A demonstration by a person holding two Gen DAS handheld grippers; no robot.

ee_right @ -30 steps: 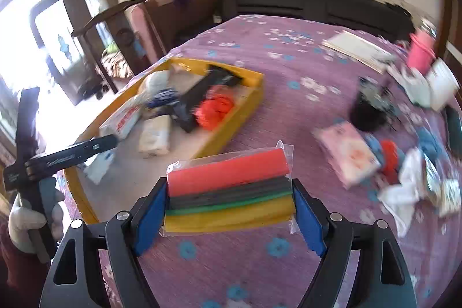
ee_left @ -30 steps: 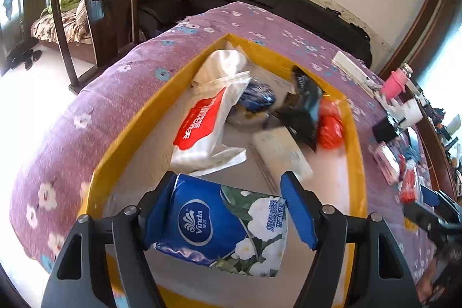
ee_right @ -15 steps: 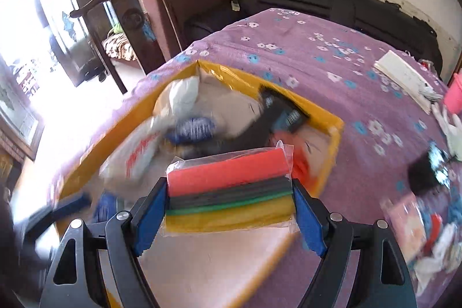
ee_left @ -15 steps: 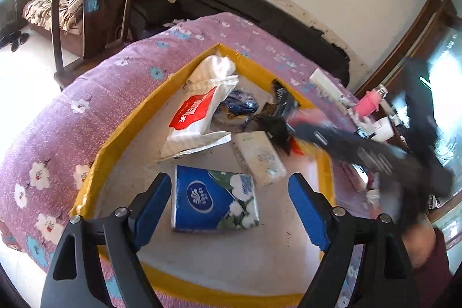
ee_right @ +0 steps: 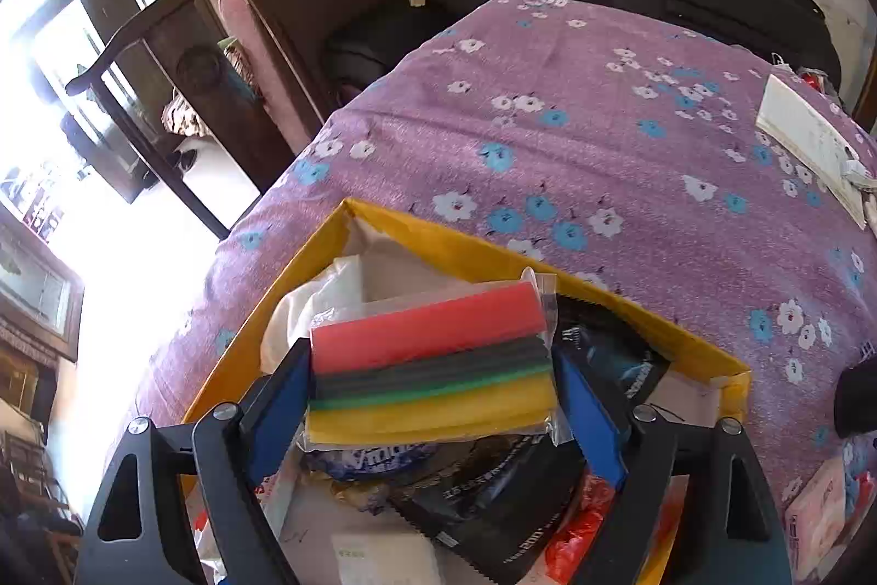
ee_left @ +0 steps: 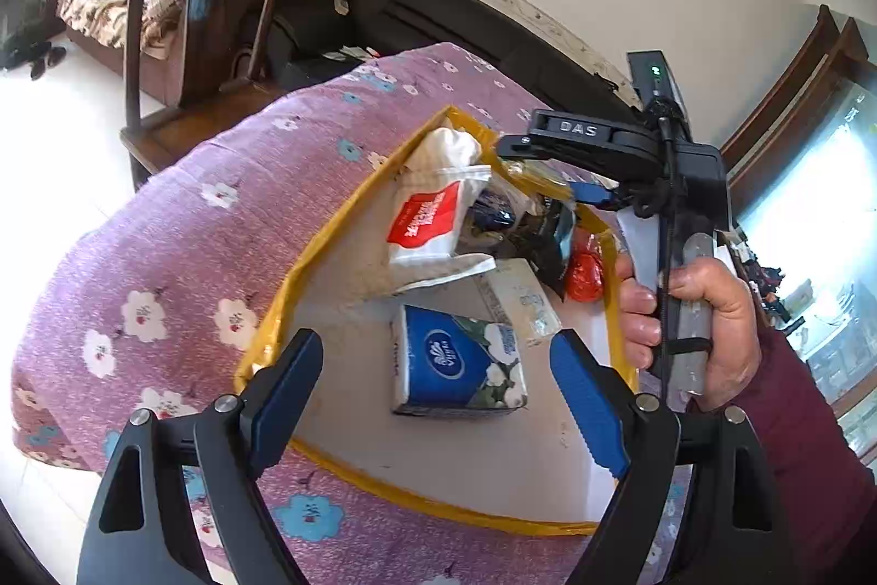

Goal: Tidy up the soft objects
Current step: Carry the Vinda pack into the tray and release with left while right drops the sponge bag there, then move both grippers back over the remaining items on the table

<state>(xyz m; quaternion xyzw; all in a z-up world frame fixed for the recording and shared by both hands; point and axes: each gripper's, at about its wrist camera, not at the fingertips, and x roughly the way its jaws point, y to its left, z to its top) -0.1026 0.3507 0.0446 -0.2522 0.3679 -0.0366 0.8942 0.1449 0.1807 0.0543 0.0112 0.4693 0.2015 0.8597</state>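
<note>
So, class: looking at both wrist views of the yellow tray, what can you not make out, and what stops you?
1. Right wrist view: the tray floor beneath the sponge pack; the pack and the right tongs cover it.
2. Left wrist view: the tray's far corner, hidden by the right tongs' body and hand.
3. Left wrist view: the dark packet print is too small to read.
4. Right wrist view: the white packet is cut by the bottom edge.

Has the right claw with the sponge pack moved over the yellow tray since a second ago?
Yes. The right claw, shut on the sponge pack, went from over the purple cloth beside the yellow tray to above it.
</note>
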